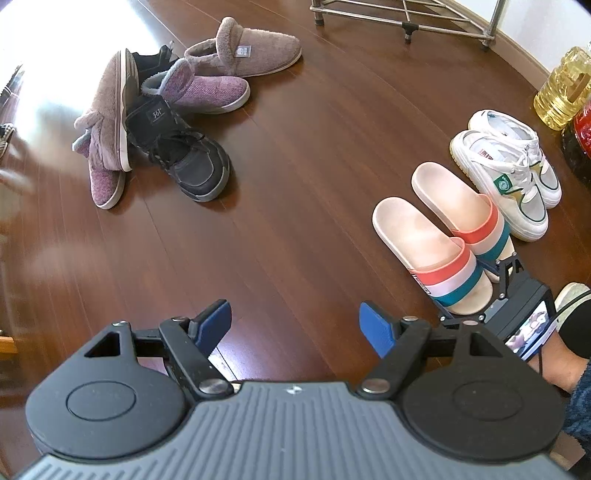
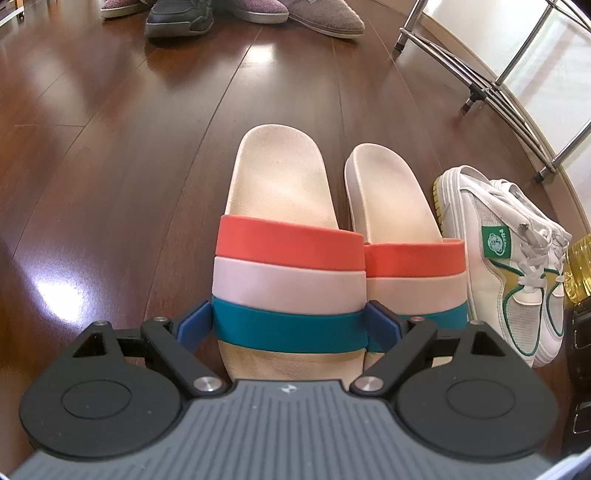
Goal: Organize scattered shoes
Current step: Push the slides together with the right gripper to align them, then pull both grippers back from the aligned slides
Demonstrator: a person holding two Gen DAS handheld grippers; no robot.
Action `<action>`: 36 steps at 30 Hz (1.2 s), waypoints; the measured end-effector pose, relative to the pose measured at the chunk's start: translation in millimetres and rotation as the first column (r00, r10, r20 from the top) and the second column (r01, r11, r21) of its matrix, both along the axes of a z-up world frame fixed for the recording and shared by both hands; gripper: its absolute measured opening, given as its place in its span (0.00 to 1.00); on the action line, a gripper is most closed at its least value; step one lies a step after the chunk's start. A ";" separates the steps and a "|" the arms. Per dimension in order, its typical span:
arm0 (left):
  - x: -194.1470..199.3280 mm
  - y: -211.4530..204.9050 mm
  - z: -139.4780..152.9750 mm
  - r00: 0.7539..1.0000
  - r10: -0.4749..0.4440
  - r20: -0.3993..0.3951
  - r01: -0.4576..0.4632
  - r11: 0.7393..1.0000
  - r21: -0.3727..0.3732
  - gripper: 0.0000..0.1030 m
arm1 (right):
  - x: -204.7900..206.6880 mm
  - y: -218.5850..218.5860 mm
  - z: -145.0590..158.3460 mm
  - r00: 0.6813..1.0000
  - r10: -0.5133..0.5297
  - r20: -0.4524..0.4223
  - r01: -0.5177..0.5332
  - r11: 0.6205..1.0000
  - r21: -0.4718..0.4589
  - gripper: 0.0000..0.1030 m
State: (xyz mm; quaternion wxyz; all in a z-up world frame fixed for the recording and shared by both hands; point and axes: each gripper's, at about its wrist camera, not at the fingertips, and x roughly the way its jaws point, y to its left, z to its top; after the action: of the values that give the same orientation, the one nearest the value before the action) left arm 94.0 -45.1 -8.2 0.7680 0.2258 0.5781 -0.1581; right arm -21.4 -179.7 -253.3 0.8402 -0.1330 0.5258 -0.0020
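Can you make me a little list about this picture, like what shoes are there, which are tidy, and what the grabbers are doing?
tidy pairs: slides, white sneakers, side by side
messy pile: purple slippers, black sneakers, heaped together
floor: dark wood
left gripper: open, empty, above the floor
right gripper: fingers either side of the left-hand slide; grip unclear
nearby: metal rack, oil bottle

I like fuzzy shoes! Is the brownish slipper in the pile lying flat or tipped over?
Tipped over. The brownish fuzzy slipper stands on its side, white sole edge showing, leaning against the black lace-up sneaker.
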 end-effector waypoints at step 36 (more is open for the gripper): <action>-72.6 -102.4 4.8 0.989 -0.041 0.144 0.062 0.987 -0.145 0.76 | -40.0 -212.0 275.0 0.899 -0.437 0.018 0.404 0.847 0.346 0.99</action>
State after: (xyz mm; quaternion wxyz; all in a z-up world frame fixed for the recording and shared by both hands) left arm 21.5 -147.5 -3.3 0.8171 0.1932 0.5032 -0.2045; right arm -61.3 -391.7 21.7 0.8538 0.1296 0.4936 -0.1033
